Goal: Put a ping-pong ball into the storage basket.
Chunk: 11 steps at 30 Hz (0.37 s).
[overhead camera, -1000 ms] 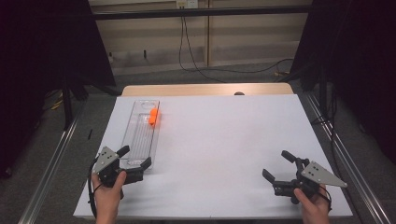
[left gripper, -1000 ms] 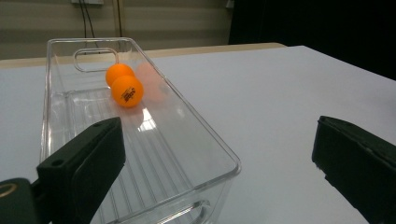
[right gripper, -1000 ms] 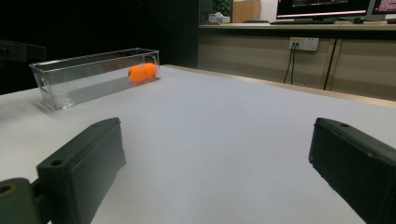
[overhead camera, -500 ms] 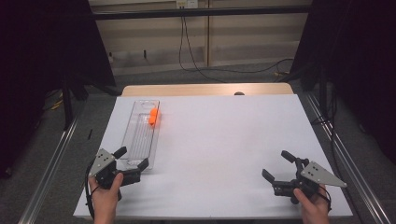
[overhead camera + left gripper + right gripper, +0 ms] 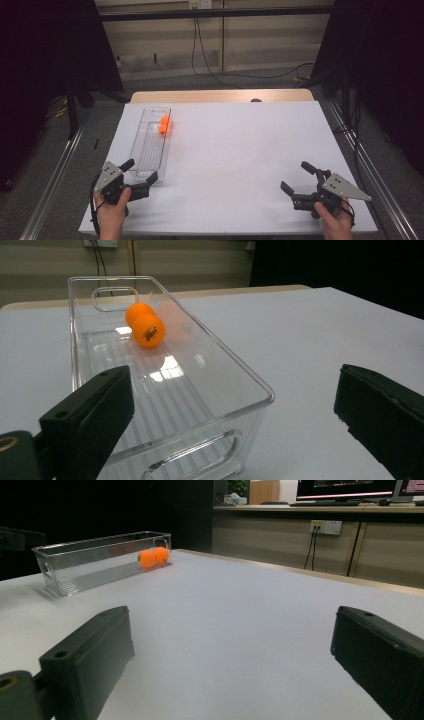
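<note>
Bin (image 5: 150, 145), a long clear plastic one, lies on the left part of the white table (image 5: 240, 150), its length running away from the person. Its near short end, with a handle cut-out, sits just beyond the left gripper (image 5: 141, 176); in the left gripper view the bin (image 5: 165, 385) fills the space ahead, its near end standing between the two black jaws, nearer the left one. I cannot tell whether either jaw touches the wall. Two orange balls (image 5: 145, 325) rest inside at the far end, touching each other, close to the far handle cut-out; a pale reflection of them shows on the right wall. From above they read as one orange patch (image 5: 163, 125) against the bin's right wall.

The left gripper is released, jaws spread wide, held low at the near left corner of the table by the person's left hand (image 5: 111, 210).

The right gripper (image 5: 296, 179) is well apart from the bin, at the near right of the table, in the right hand (image 5: 336, 220). It too is released, jaws wide with nothing between them but bare table. In the right gripper view the bin (image 5: 100, 560) shows far off to the left with the balls (image 5: 154, 557) at its right end.

Beyond the table's far edge a strip of wood (image 5: 220, 96) shows, then grey floor (image 5: 210, 82) with a black cable (image 5: 210, 70).
</note>
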### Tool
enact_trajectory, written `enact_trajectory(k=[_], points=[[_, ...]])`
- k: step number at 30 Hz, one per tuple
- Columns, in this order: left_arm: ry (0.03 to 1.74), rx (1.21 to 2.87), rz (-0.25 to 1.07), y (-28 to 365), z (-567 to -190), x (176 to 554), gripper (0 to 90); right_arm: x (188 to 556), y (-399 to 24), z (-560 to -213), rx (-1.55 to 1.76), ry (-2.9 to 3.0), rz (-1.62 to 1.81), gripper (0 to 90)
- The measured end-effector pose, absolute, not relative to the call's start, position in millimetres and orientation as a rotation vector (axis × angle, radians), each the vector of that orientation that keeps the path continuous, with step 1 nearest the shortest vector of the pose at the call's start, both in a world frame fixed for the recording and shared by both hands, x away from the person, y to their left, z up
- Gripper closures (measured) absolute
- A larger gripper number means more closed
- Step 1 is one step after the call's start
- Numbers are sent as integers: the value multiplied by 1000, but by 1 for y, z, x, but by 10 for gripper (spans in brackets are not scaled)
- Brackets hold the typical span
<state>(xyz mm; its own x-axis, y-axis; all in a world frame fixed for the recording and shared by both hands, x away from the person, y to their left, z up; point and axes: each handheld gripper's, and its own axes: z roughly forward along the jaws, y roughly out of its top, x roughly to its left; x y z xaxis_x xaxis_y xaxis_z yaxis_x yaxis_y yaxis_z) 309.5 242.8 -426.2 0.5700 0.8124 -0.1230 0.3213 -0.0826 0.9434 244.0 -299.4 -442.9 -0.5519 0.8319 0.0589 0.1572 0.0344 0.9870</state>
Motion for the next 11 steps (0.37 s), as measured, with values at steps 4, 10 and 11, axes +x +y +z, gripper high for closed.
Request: enact_trajectory(k=[4,10,11], points=[[966,1657,539,245,-427,309,27,244,-299,-443,1002,1758,1560,28],[974,1647,538,247,-427,308,27,244,-299,-443,1000,1758,1558,29],[975,1649,541,246,-427,308,27,244,-299,-443,1001,1758,1558,28]])
